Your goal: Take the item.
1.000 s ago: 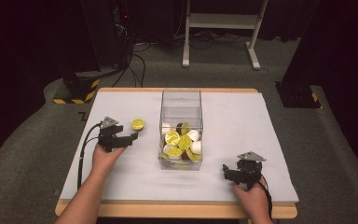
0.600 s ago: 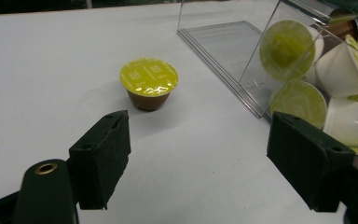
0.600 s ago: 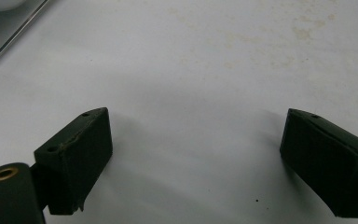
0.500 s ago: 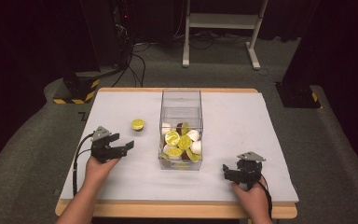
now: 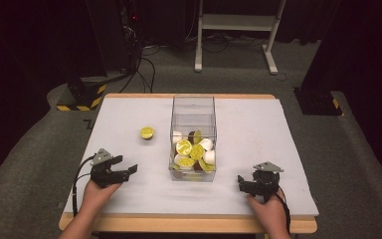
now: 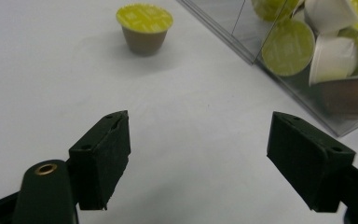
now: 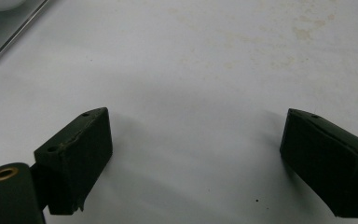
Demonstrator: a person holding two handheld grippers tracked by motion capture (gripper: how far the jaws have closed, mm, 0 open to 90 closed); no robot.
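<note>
Capsule (image 6: 144,27) sits well ahead of the gaping, empty left tongs (image 6: 198,163).

The left gripper (image 5: 129,170) is being drawn back toward the near edge of the worktop (image 5: 258,124), jaws spread, leaving the yellow-lidded capsule (image 5: 147,133) standing alone, well apart from it
</note>
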